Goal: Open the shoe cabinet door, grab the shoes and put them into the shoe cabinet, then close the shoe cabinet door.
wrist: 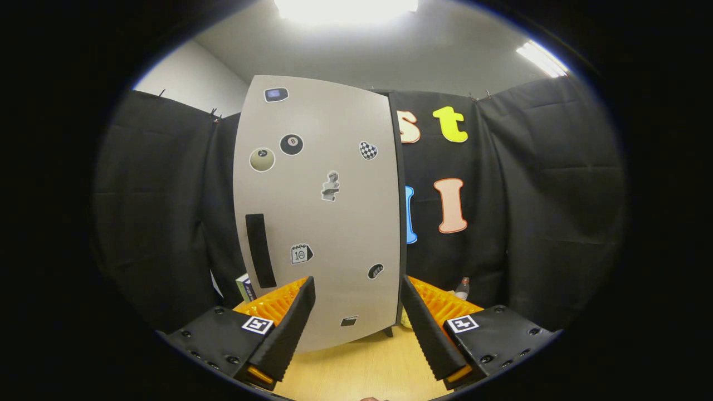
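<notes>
Fingers (357, 295) spread wide apart, nothing between them, pointing at the shoe cabinet (320, 211) just ahead. Left finger tip overlaps the lower left of the cabinet door front; right finger tip sits at the door's lower right edge. Can't tell if either tip actually touches the door.

Shoe cabinet stands upright on the wooden bench (356, 373), w/ its pale grey door facing the camera and shut flat. Dark vertical handle slot (260, 249) runs down the door's left side, above and just beyond the left finger. Door carries several stickers: two billiard-ball ones (277, 151) upper left, a small dark one near the top, a checkered heart (368, 150) upper right, a bust figure (331, 186) mid-door, a calendar-type one (301, 254) lower down, plus a couple of small dark ones near the bottom. One short cabinet leg (388, 332) visible at the bottom right corner, resting on the bench.

Small box (245, 287) peeks out behind the cabinet's lower left, partly hidden by the left finger. Small bottle (462, 288) stands to the right of the cabinet, beyond the right finger, against the black cloth wall (546, 200). Something pale sits low by the cabinet's right foot, too hidden to ID.

Cloth wall wraps round behind and on both sides; grey ceiling w/ bright strip lights (345, 8) above.
</notes>
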Motion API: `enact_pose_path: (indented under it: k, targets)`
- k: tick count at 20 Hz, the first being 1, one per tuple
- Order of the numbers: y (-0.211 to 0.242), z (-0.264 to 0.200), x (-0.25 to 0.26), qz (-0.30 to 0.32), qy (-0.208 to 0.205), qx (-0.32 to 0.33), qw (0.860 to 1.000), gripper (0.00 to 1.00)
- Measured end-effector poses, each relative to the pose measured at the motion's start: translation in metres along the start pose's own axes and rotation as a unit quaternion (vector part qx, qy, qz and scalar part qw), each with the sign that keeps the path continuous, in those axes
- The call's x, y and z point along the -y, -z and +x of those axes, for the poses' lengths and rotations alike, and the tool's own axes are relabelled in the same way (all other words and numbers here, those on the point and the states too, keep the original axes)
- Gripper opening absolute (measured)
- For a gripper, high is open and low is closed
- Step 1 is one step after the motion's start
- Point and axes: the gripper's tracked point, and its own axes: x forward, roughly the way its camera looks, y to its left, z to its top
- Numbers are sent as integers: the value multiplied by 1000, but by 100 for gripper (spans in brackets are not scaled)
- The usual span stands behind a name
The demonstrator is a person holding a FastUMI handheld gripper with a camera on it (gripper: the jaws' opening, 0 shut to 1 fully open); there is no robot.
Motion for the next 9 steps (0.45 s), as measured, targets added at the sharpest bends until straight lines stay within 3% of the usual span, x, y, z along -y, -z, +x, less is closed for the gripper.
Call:
enact_pose_path:
  k: [9]
  targets:
    - [4, -22, 13, -1, -10, -2, 1000, 97]
